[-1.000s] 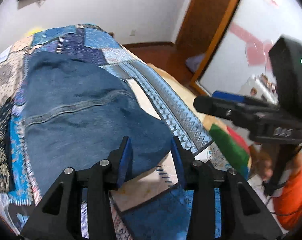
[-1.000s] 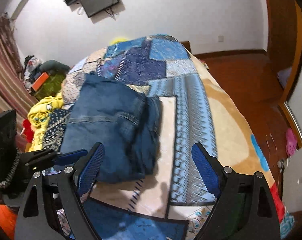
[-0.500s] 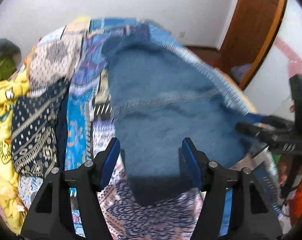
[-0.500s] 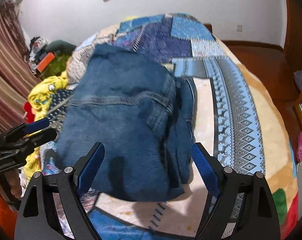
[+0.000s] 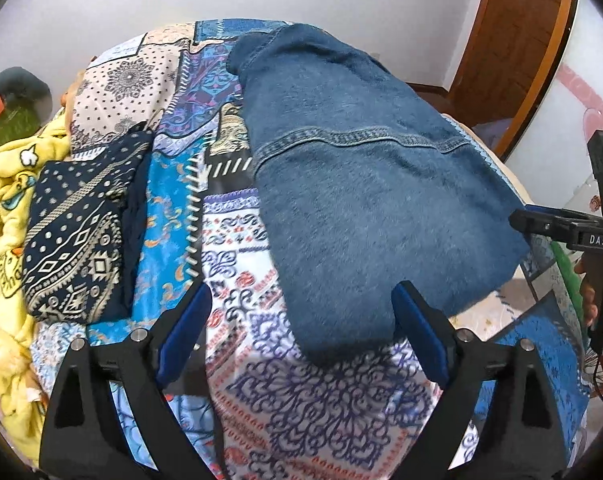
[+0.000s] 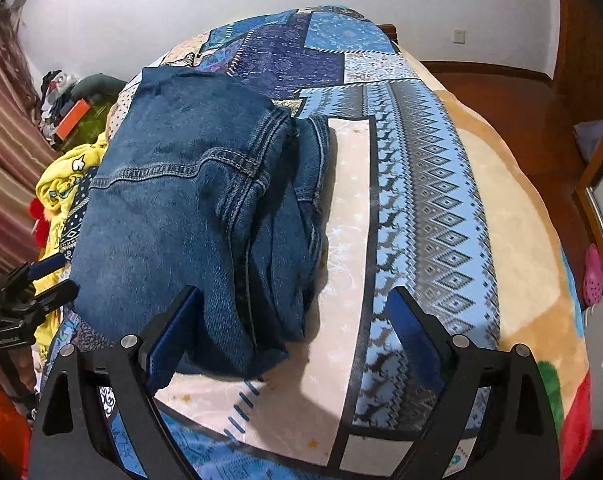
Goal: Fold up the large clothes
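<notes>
A folded blue denim garment [image 5: 365, 184] lies flat on the patterned bedspread [image 5: 237, 248]; it also shows in the right wrist view [image 6: 189, 208], with its folded layers stacked along its right edge. My left gripper [image 5: 301, 332] is open and empty, its jaws wide apart just before the garment's near left corner. My right gripper [image 6: 293, 336] is open and empty, its jaws straddling the garment's near right corner. The right gripper also shows at the right edge of the left wrist view [image 5: 561, 228], and the left gripper at the left edge of the right wrist view [image 6: 41, 280].
A folded dark patterned cloth [image 5: 77, 232] and a yellow garment [image 5: 1, 216] lie left of the denim. A clutter pile [image 6: 65, 100] sits by the curtain. A wooden door [image 5: 513, 40] and floor [image 6: 521, 96] lie to the right of the bed.
My left gripper has swung from the garment's right corner to its left side and opened wider. My right gripper has moved closer to the garment's near right corner.
</notes>
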### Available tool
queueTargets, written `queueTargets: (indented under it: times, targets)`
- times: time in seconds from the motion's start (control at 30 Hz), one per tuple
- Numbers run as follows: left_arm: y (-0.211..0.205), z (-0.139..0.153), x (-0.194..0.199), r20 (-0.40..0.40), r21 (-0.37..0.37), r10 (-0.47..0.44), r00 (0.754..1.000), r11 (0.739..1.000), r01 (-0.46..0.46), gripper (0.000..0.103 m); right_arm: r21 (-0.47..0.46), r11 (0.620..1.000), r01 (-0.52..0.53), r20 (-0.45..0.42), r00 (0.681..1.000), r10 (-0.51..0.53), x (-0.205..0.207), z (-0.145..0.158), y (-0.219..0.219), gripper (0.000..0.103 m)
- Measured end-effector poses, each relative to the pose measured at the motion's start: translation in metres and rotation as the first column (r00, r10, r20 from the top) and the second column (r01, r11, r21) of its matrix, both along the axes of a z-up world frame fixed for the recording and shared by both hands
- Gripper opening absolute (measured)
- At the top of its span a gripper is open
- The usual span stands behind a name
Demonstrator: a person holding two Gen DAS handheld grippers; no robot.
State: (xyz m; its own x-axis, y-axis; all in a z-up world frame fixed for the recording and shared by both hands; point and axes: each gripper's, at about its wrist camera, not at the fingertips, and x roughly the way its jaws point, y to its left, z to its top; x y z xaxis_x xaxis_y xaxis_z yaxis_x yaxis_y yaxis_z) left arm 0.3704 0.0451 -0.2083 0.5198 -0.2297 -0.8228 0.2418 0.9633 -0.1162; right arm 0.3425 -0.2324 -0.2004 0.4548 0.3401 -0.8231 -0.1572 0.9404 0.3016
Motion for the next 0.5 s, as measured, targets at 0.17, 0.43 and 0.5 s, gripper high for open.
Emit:
queueTargets:
  times: [0.17,0.43,0.5]
  targets:
    - [0.009,0.016,-0.001,0.020,0.072,0.008,1.000,0.997,-0.009,0.092,-0.043,0.999,-0.008,0.020,1.000,0.009,-0.008,0.018,0.003,0.091]
    - [0.020,0.045,0.029,0.077,0.017,0.023,0.997,1.000,-0.024,0.093,0.058,0.998,-0.023,0.067,0.998,0.019,0.010,0.041,0.014,0.092]
    - [0.022,0.041,0.043,0.047,-0.035,0.019,0.999,0.999,-0.017,0.093,0.084,0.996,-0.018,0.046,0.999,0.014,0.022,0.034,0.020,0.093]
